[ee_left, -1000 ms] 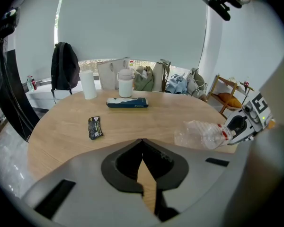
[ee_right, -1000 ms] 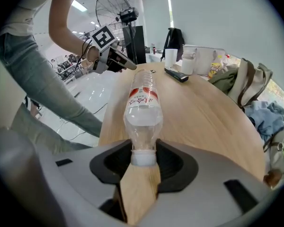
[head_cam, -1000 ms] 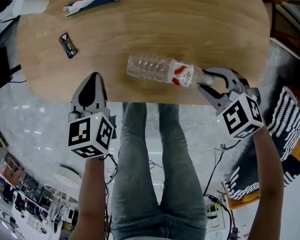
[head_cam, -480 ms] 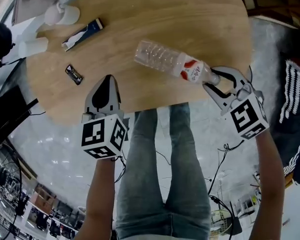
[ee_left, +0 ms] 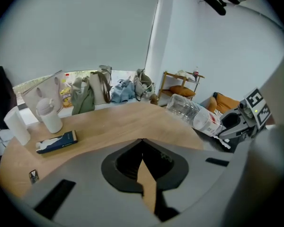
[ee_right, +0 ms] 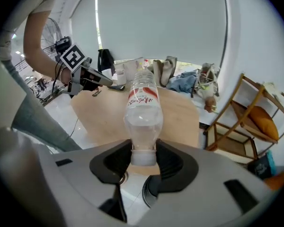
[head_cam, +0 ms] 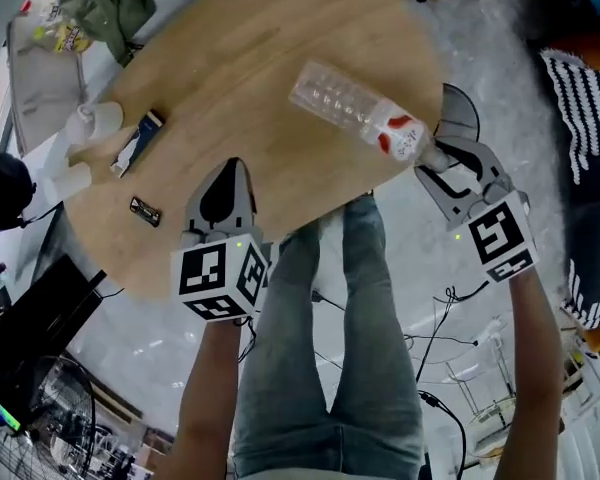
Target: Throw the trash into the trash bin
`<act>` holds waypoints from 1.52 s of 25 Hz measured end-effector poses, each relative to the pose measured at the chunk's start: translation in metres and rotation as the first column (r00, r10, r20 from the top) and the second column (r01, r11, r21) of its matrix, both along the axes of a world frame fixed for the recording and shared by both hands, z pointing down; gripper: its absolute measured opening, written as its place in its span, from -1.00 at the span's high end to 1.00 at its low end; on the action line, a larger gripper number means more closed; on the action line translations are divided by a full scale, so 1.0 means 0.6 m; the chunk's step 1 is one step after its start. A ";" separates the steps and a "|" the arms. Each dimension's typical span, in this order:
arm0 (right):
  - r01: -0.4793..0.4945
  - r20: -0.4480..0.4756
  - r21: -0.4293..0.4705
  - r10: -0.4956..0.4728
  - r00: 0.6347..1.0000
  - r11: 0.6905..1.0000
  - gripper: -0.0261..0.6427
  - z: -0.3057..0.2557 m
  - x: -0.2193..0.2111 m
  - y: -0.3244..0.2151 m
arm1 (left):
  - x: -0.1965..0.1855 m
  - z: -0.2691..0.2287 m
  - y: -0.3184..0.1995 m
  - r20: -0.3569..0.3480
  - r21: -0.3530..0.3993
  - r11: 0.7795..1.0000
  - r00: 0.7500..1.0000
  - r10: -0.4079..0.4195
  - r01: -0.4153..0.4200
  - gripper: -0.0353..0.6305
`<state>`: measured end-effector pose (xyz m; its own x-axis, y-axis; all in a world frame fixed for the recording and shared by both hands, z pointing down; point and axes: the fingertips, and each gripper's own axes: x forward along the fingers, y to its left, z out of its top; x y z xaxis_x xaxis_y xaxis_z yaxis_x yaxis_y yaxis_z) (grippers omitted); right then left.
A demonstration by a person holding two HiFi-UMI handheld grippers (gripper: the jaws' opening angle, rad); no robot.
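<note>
– well, the bottle (head_cam: pixel 355 113) is no longer lying on the counter (head_cam: pixel 240 78), is it?

– no. a second ago it was lying flat near the counter's near edge, with the right tongs (head_cam: pixel 432 163) sitting round its cap end. now those tongs are clamping it by the neck, just under the cap. it is hanging in the air, slanting across the counter's edge with its base out over the wood.

– is the grip looking sound?

– the right gripper view is showing both sides pressing on the neck, so i am judging it firm. a long bottle held by one end is likely wanting to swing, though.

– and the left tongs (head_cam: pixel 225 203)?

– staying pinched together with nothing in them, hovering over the counter's near edge.

– so what is that meaning for the task?

– the pick-up is looking done and the carrying is beginning. no bin is showing in any view, so i am not able to say which way from the counter it is standing.

– anything else waiting?

– a small dark packet (head_cam: pixel 145 211) and a blue-and-white carton (head_cam: pixel 137 143) are still lying on the counter, toward its left end. they may be trash too, but i am only guessing.
</note>
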<state>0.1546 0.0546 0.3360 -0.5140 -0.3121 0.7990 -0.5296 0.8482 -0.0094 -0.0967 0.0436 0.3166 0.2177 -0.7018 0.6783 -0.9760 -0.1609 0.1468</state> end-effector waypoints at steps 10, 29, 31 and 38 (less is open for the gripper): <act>-0.334 0.029 0.004 0.333 0.942 0.943 0.44 -0.022 0.164 0.049 | 0.208 -0.019 -0.032 -0.044 0.002 0.967 0.966 0.254 -0.254 0.84; -0.682 -0.013 -0.099 0.685 0.729 0.724 0.44 0.071 0.351 0.165 | 0.431 0.054 -0.006 -0.069 -0.094 0.882 0.887 0.457 -0.461 0.84; -0.701 -0.014 -0.124 0.705 0.709 0.702 0.44 0.097 0.353 0.175 | 0.432 0.067 -0.002 -0.062 -0.105 0.879 0.885 0.462 -0.466 0.84; -0.751 -0.030 -0.209 0.763 0.646 0.627 0.44 0.188 0.348 0.191 | 0.420 0.116 -0.003 -0.042 -0.143 0.873 0.884 0.465 -0.466 0.84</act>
